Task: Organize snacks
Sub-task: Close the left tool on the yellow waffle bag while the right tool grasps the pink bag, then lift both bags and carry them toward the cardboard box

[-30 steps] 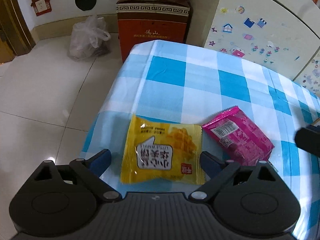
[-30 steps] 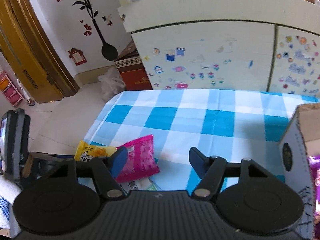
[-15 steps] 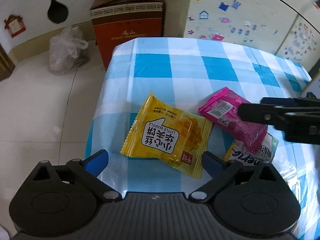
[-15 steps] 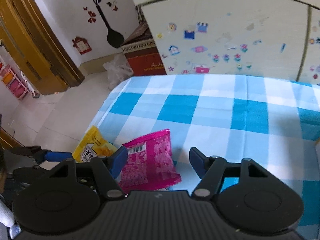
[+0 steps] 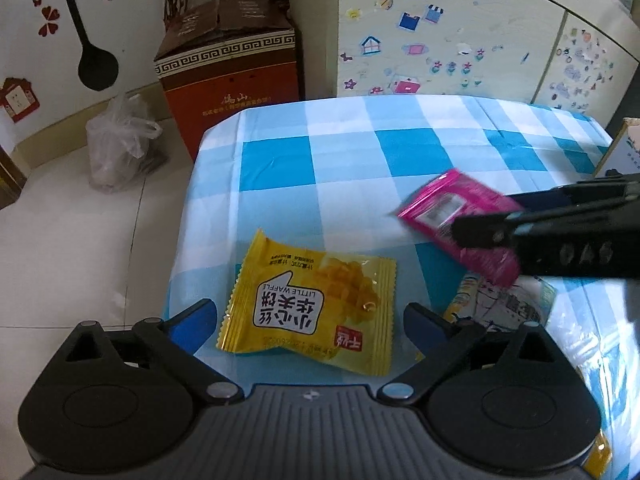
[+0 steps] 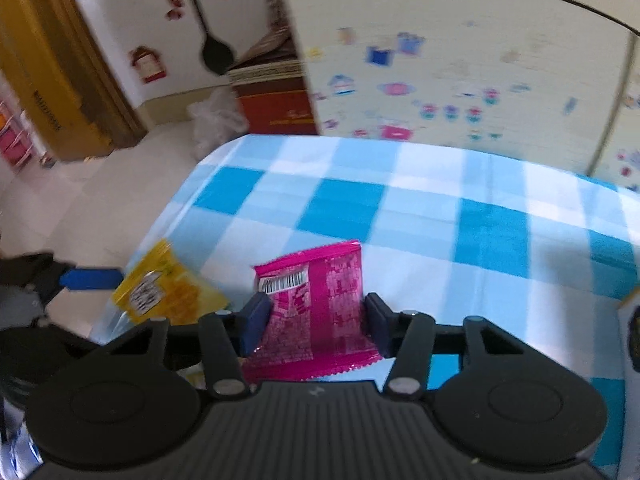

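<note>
**A:** Checking the right wrist view first. Right claw (image 6: 316,320) has just been closing, and its pads now press both side edges of the pink packet (image 6: 316,300) at lower centre of frame. Packet held, long axis running up the frame, straight out along the fingers, barcode end farthest from the camera.

**B:** Lifted or flat on the counter (image 6: 420,216)?

**A:** Can't tell for sure. It's blurred in the left wrist view, sitting at right of frame above a third, pale packet (image 5: 500,300) that lies partly under it.

**B:** Left side?

**A:** Left claw (image 5: 308,320) stands wide, nothing gripped; its jaws have just been opening further. The yellow waffle packet (image 5: 312,304) lies flat on the counter between the two fingertips, low centre of frame. Neither blue pad touches it.

**B:** Axis?

**A:** Long side runs roughly left-right across the frame, slightly tilted, so it spans most of the gap. My read: the fit is tight, and the left claw is clearly the nearer one for it.

**B:** Where does pink go?

**A:** Probably the cardboard box (image 6: 628,320), only its edge showing at right of the right wrist view, just beside the right claw. Farther back, upper part of frame, is a stickered cabinet (image 6: 460,80), not relevant.
</note>
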The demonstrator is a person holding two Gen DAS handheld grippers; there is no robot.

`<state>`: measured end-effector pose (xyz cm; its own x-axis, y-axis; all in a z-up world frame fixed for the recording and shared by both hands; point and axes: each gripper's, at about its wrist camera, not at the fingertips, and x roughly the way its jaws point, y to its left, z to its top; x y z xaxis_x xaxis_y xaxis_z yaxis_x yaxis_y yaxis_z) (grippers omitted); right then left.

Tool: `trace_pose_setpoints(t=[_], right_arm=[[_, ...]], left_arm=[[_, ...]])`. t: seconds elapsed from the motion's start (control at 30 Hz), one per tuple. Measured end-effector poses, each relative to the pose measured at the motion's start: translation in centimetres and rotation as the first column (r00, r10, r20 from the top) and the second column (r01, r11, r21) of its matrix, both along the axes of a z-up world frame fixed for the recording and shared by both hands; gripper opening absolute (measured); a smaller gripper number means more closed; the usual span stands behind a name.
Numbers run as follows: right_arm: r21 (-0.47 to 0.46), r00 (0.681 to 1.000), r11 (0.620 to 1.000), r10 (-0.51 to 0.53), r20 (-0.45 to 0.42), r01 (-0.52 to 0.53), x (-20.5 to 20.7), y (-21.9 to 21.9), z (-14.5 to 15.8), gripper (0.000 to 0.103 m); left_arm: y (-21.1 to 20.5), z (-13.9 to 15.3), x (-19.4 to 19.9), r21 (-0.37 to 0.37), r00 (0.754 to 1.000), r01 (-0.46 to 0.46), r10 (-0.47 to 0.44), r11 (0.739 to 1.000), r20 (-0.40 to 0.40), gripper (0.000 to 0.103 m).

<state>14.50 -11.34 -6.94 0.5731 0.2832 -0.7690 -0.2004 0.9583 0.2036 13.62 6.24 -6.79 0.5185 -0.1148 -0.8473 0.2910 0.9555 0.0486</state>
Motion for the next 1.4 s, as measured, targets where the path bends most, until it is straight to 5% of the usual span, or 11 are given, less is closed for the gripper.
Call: trace_pose_setpoints(t=[0.17,0.6,0.77,0.93,1.4], right_arm=[[-0.001,0.996,0.996,-0.092,-0.005,0.092,0.3,-1.6,0.1,0.052],[0.008,0.999,0.999,-0.048,0.005,0.048,0.2,-0.8,-0.1,0.071],[-0.071,0.999,0.997,-0.037,0.030,0.039,-0.1,-0.2,-0.1,0.056],[-0.057,0.999,0.998,-0.038,0.030,0.040,-0.2,-0.7,-0.1,0.052],[-0.052,0.996,0.996,-0.068,0.054,0.071,-2.6,-2.0,3.4,0.052]], left_arm=[[-0.1,-0.2,0.3,-0.022,1.000,-0.031,0.031,0.999,0.004,0.103],[0.0,-0.3,0.8,-0.064,0.997,-0.073,0.072,0.995,-0.021,0.101],[-0.4,0.3,0.6,-0.064,0.998,-0.061,0.060,0.996,-0.011,0.089],[-0.7,0.7,0.8,-0.081,0.997,-0.073,0.072,0.994,-0.015,0.076],[-0.1,3.8,0.0,-0.139,0.991,-0.129,0.133,0.982,0.018,0.074]])
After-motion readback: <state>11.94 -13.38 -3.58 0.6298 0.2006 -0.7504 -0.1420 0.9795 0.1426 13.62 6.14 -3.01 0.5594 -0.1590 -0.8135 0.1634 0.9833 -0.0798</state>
